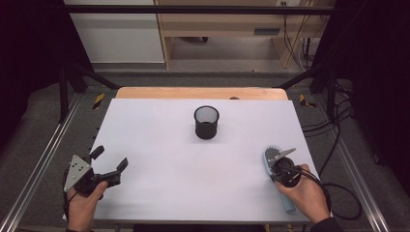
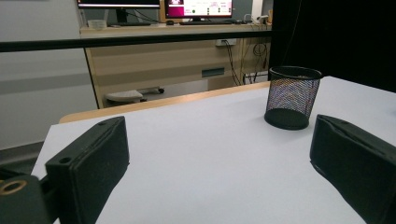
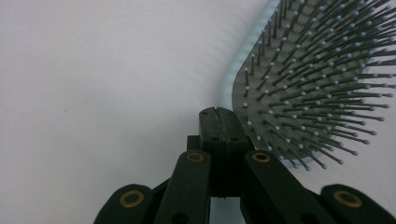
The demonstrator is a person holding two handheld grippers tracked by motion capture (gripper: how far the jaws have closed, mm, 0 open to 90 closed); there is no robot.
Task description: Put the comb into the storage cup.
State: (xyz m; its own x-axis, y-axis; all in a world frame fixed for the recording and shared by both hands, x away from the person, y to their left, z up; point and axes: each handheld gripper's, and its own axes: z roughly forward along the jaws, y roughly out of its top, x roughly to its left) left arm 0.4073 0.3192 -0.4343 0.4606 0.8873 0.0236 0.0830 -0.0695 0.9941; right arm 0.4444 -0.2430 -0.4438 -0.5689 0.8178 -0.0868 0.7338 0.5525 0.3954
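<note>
right gripper [image 1: 282,162] sits at the table's near right, beside the brush [image 1: 273,155], which lies bristles up on the white table [image 1: 159,145] close to the right edge. in the right gripper view its jaws are pressed together with nothing between them, tips against the brush's [image 3: 317,79] pale rim. judged step: the approach to the brush, no grip made yet. next move calls for parting the jaws and setting them across the brush's body or handle, likely to carry it to the mesh cup [image 1: 206,122].

left gripper [image 1: 107,164] hovers near the near left corner, jaws wide apart and empty; the cup [image 2: 293,97] shows beyond them.

clearance: the brush's handle [image 1: 288,205] runs toward the near edge, so little margin there. open surface lies between brush and cup, well apart.
</note>
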